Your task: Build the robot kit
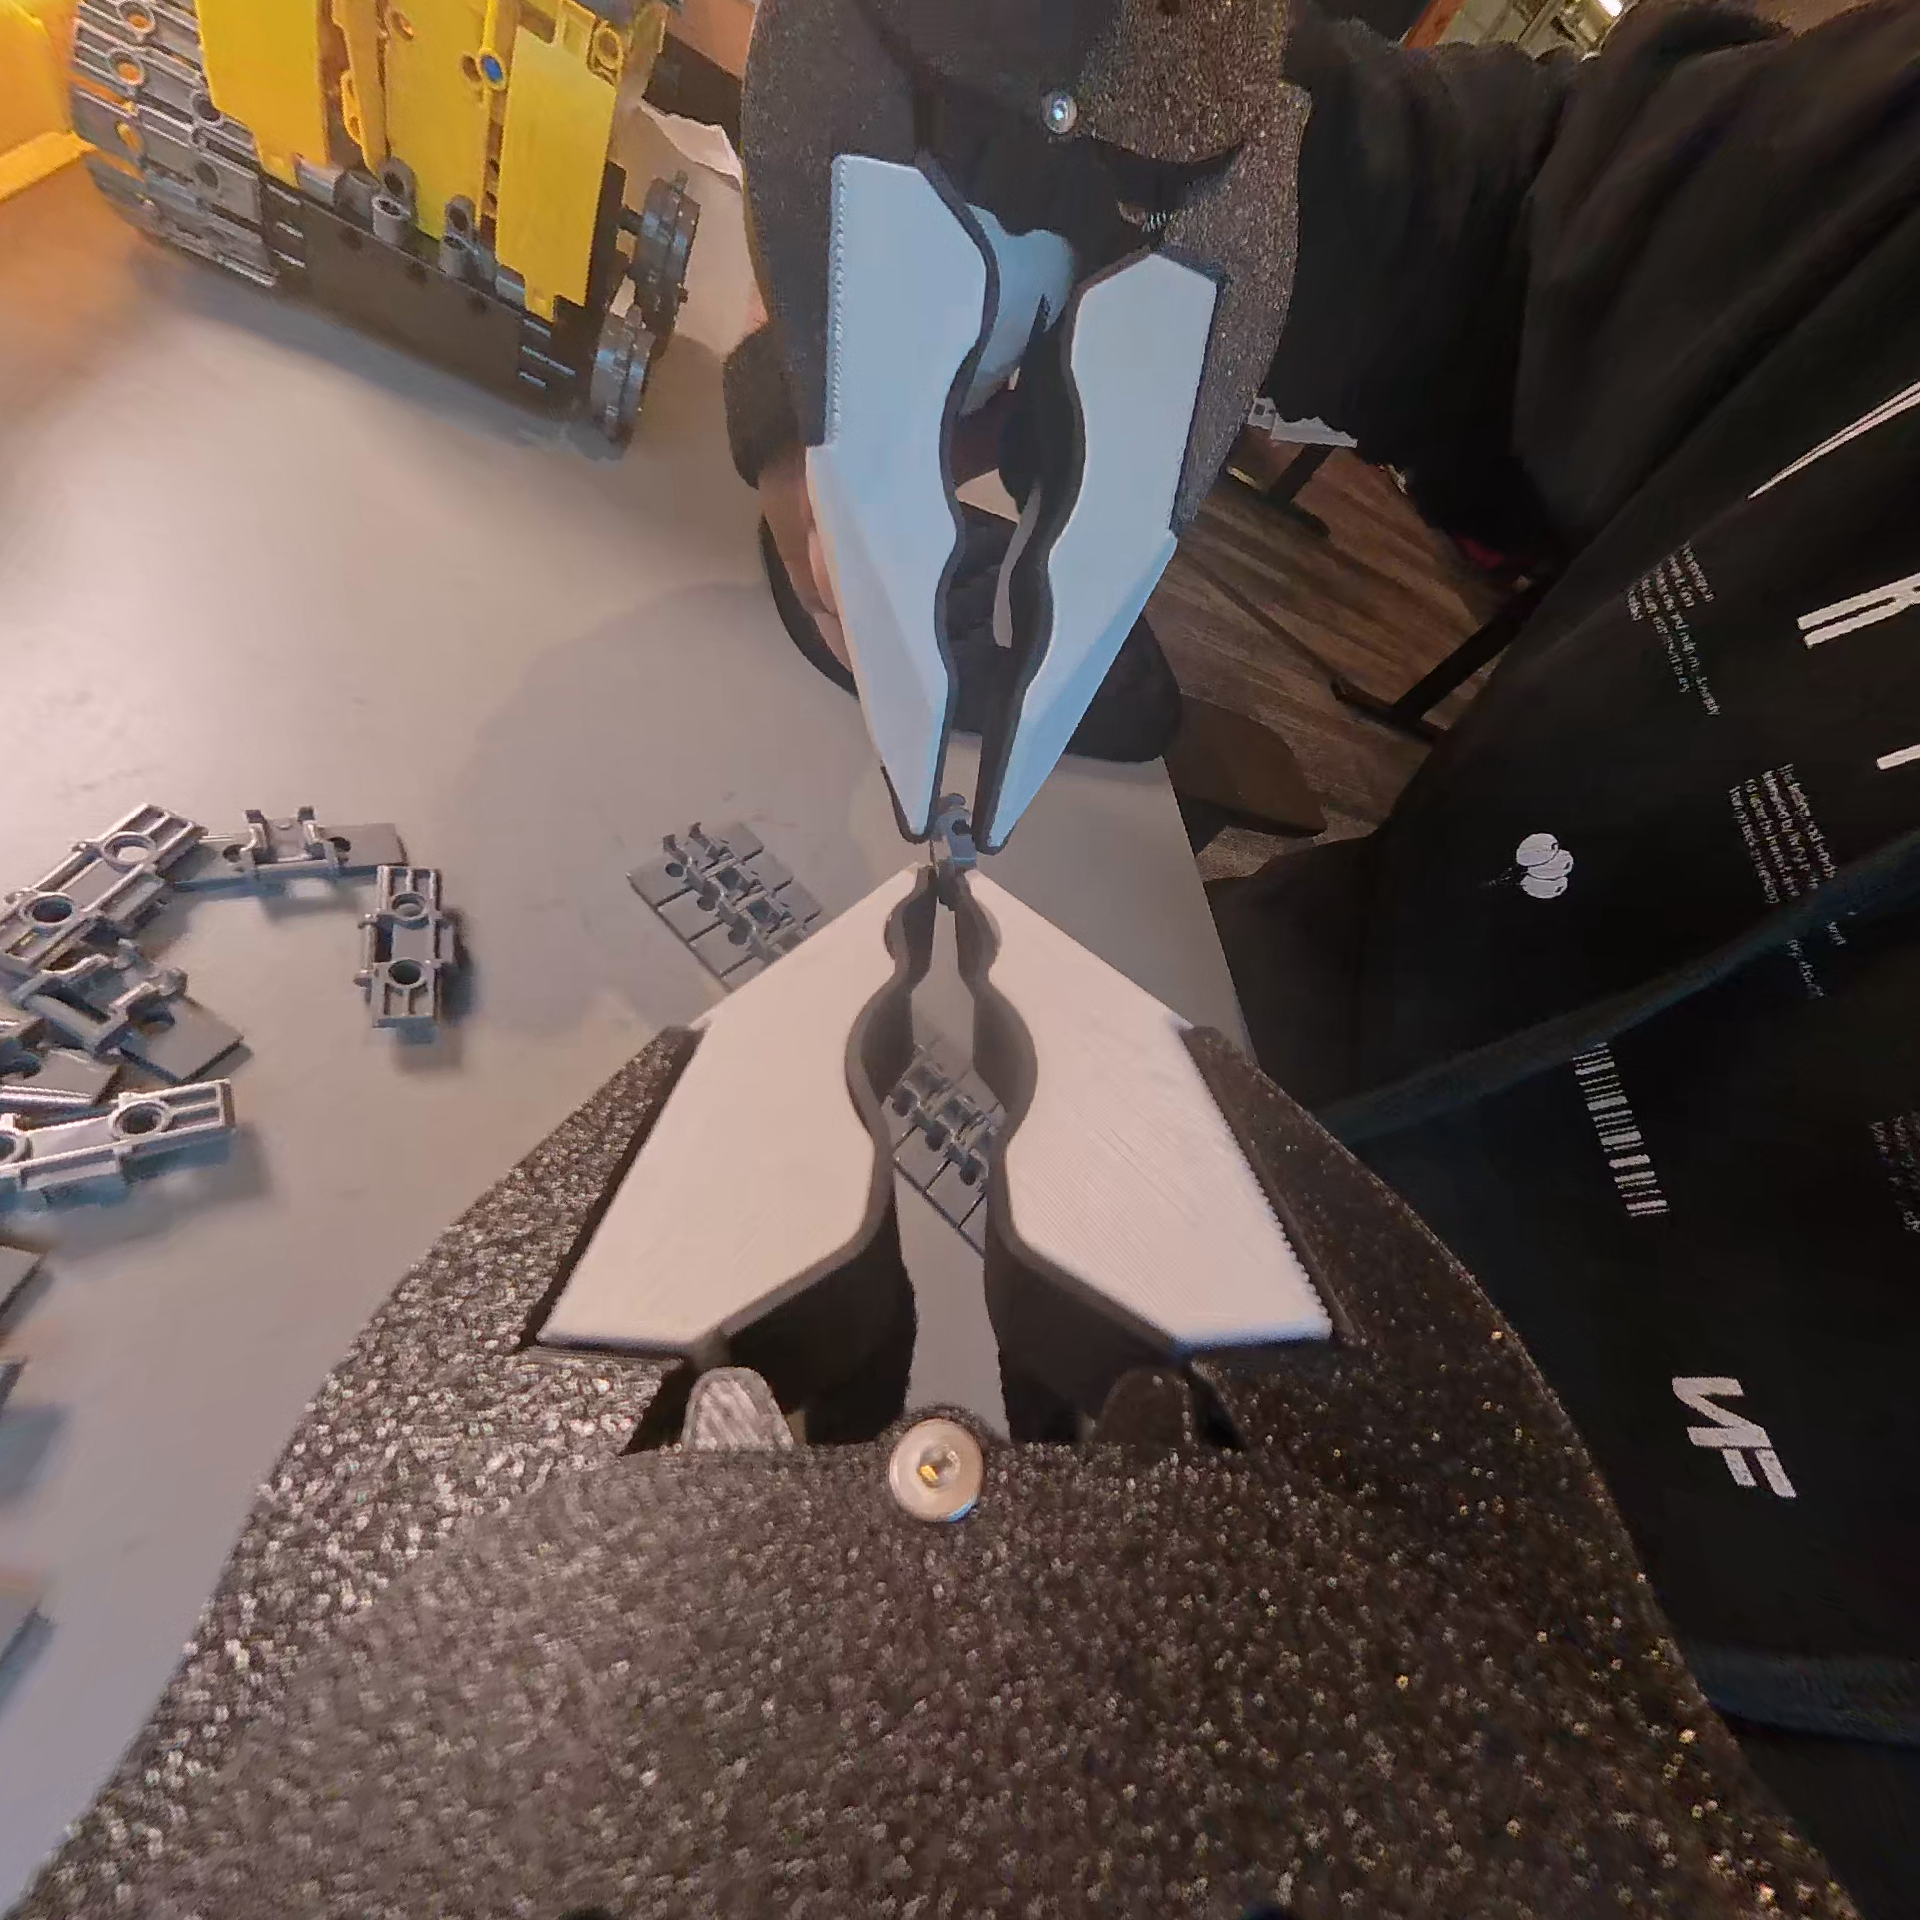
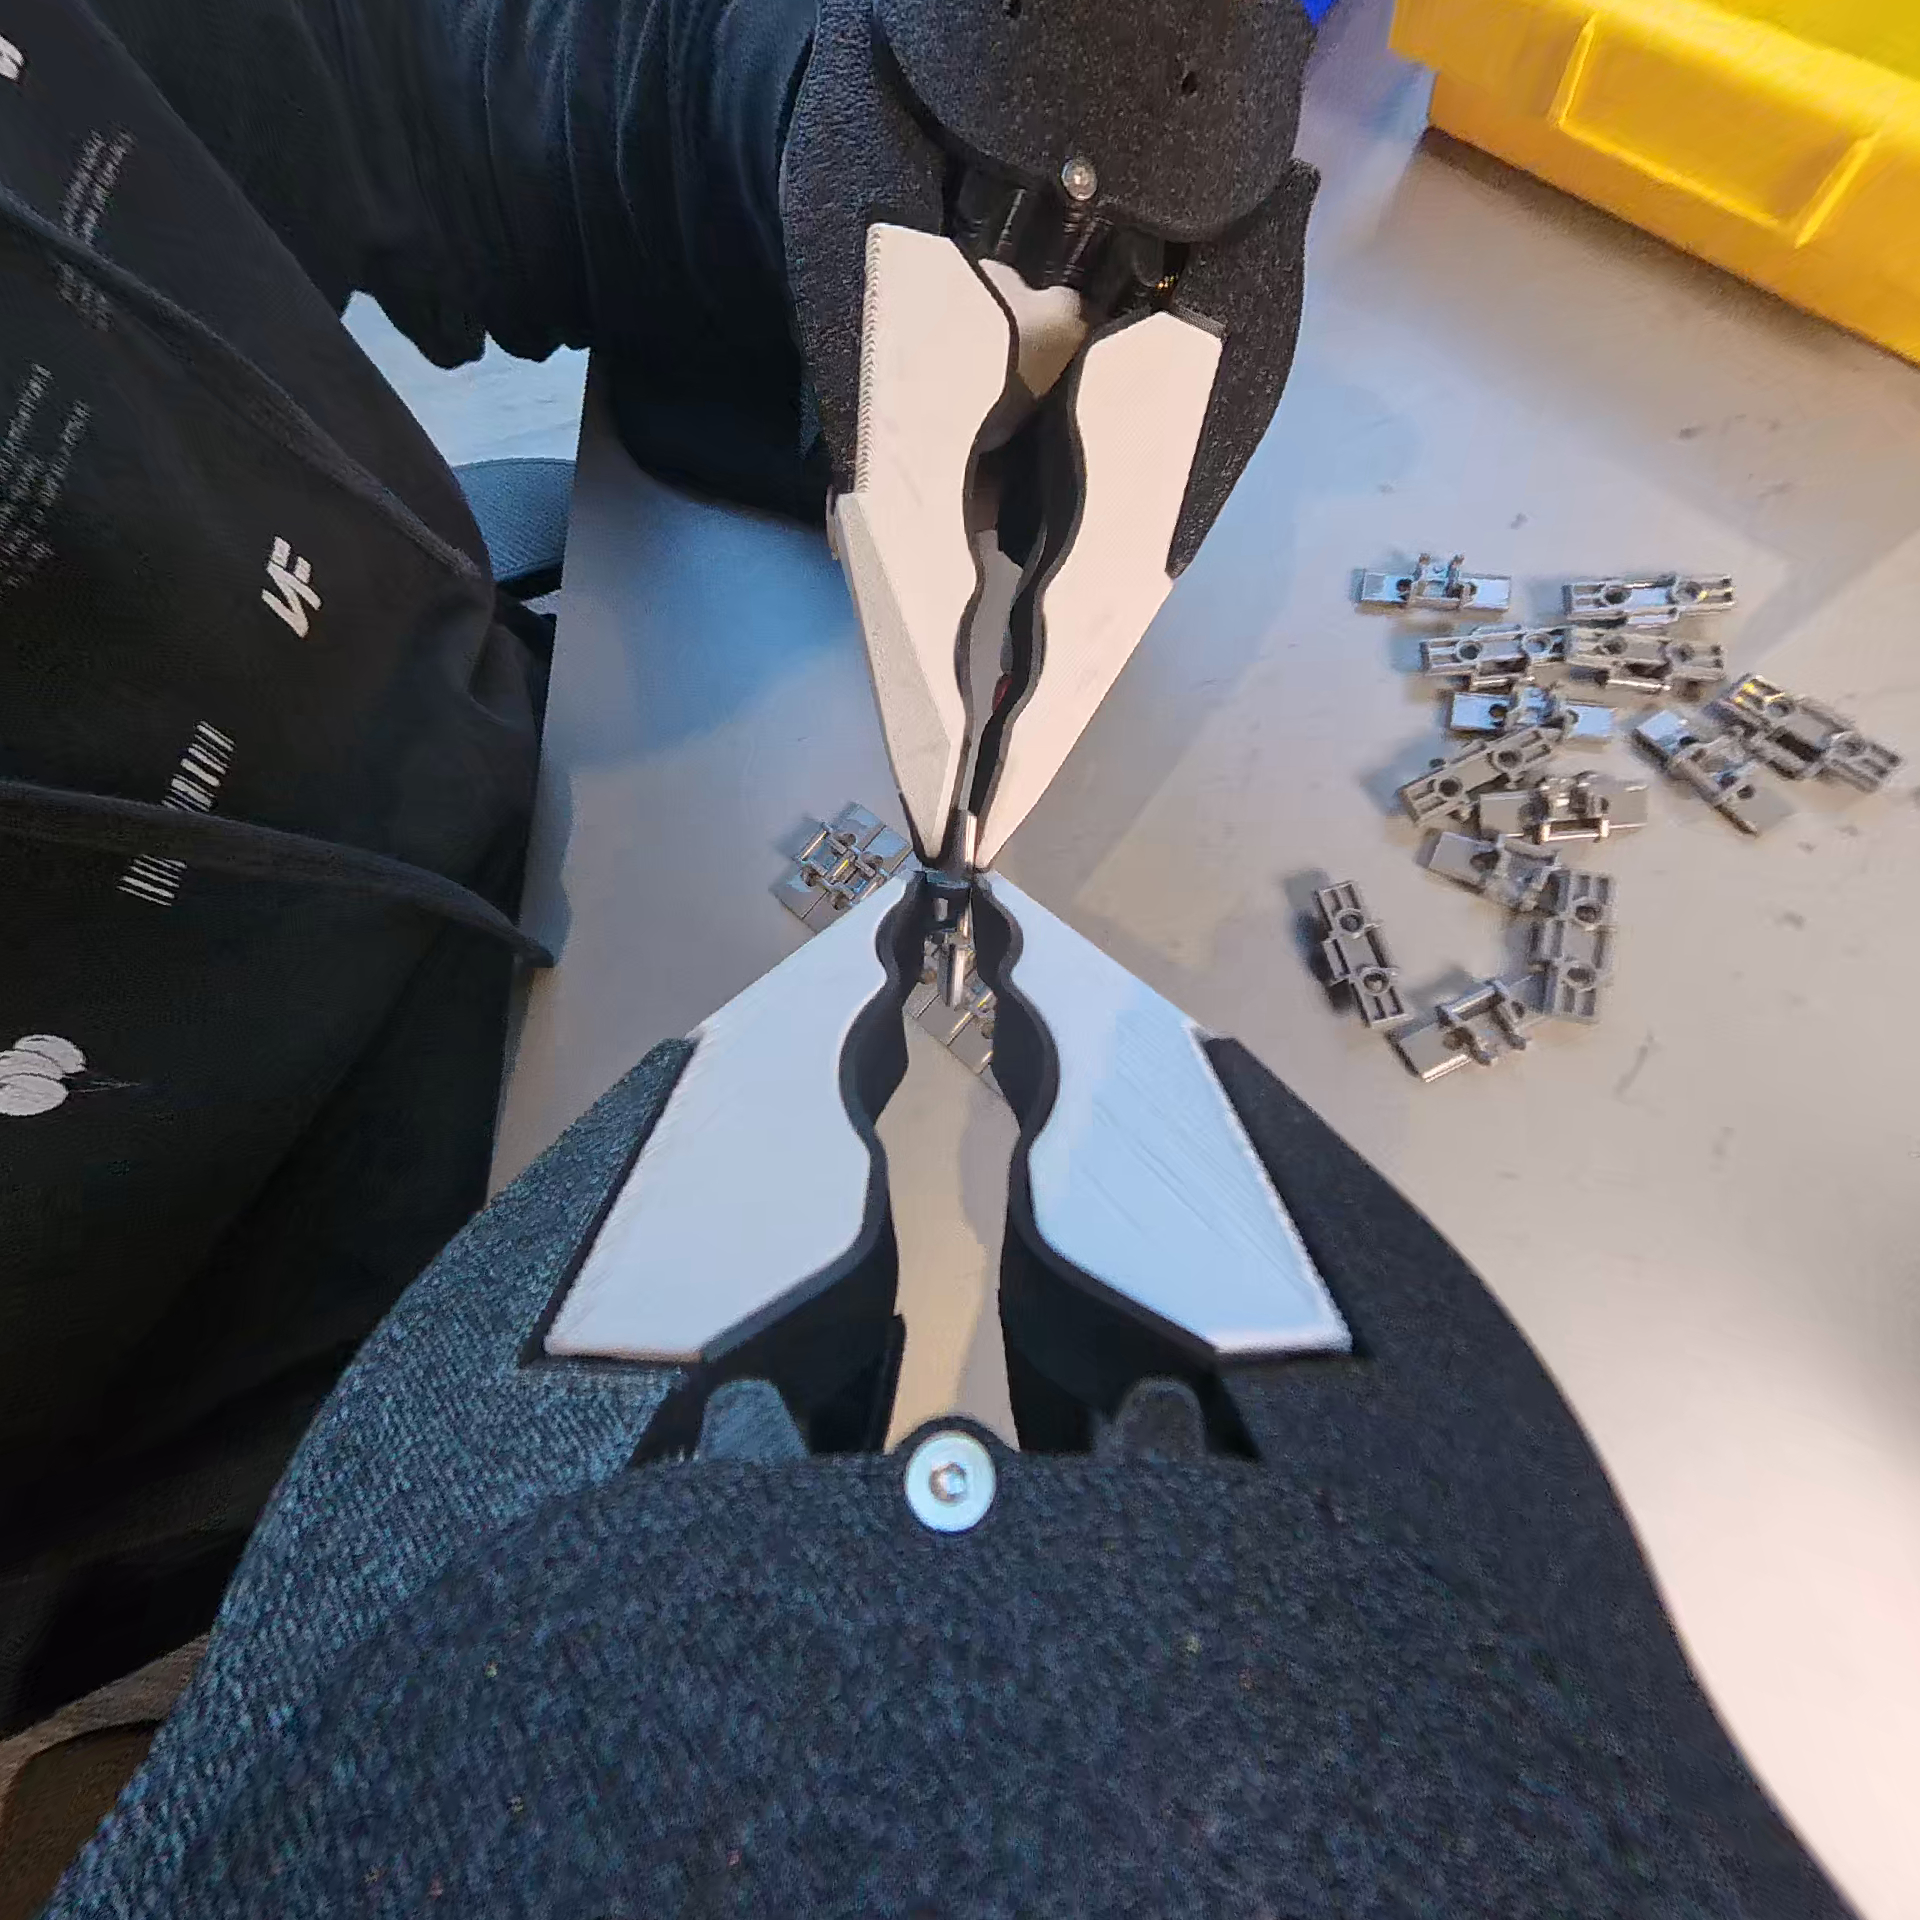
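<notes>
My left gripper (image 1: 940, 883) and right gripper (image 2: 948, 881) meet tip to tip above the grey table (image 1: 312, 582). Each is shut on a small grey track link. The right gripper's link (image 2: 948, 951) sits between its pads, and it shows at the far gripper's tips in the left wrist view (image 1: 956, 840). The left gripper's link (image 2: 968, 831) is a thin plate seen edge on. The two links touch at the tips; I cannot tell whether they are joined. A short chain of joined links (image 1: 727, 914) lies on the table just below, and it also shows in the right wrist view (image 2: 842, 862).
Several loose grey links (image 2: 1558, 748) lie scattered on the table, at the left in the left wrist view (image 1: 104, 987). A yellow toy vehicle with grey tracks (image 1: 364, 156) stands at the back. A yellow bin (image 2: 1714, 135) is nearby. A person's black printed clothing (image 1: 1662, 935) borders the table edge. My two grippers' fingertips are within a few centimetres of each other.
</notes>
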{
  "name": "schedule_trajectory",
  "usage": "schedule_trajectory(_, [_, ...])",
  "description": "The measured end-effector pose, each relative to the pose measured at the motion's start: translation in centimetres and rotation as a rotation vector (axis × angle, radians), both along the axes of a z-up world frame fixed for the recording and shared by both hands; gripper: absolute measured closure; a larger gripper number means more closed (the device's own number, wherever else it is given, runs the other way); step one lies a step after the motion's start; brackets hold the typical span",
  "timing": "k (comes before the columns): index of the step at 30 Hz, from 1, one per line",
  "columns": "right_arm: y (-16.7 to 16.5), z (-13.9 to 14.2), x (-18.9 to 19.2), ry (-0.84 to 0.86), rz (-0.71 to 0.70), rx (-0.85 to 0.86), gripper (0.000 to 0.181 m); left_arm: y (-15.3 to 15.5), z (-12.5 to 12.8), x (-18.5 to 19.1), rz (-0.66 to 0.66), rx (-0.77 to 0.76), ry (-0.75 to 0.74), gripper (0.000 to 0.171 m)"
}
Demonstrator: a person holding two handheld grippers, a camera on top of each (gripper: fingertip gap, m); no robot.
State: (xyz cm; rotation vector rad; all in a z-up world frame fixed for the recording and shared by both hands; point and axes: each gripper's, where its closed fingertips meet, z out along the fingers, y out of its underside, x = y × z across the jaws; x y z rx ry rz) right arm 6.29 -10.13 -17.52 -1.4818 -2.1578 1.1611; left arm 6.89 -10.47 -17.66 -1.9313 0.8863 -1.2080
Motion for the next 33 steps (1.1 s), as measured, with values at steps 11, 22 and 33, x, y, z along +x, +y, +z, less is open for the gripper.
schedule_trajectory(11, [0.0,0.1,0.2,-0.025,-0.017,-0.026,0.174,-0.1,0.2,0.0,-0.001,0.005,-0.007,0.170])
schedule_trajectory(22, [5.8,-4.9,1.7,-0.298,-0.476,-0.164,0.176,1.2,-4.6,0.5,0.142,0.071,0.350,0.140])
schedule_trajectory(33, [6.3,-6.3,2.4,-0.391,-0.514,-0.115,0.176,1.2,-7.0,1.0,0.164,0.158,0.541,0.143])
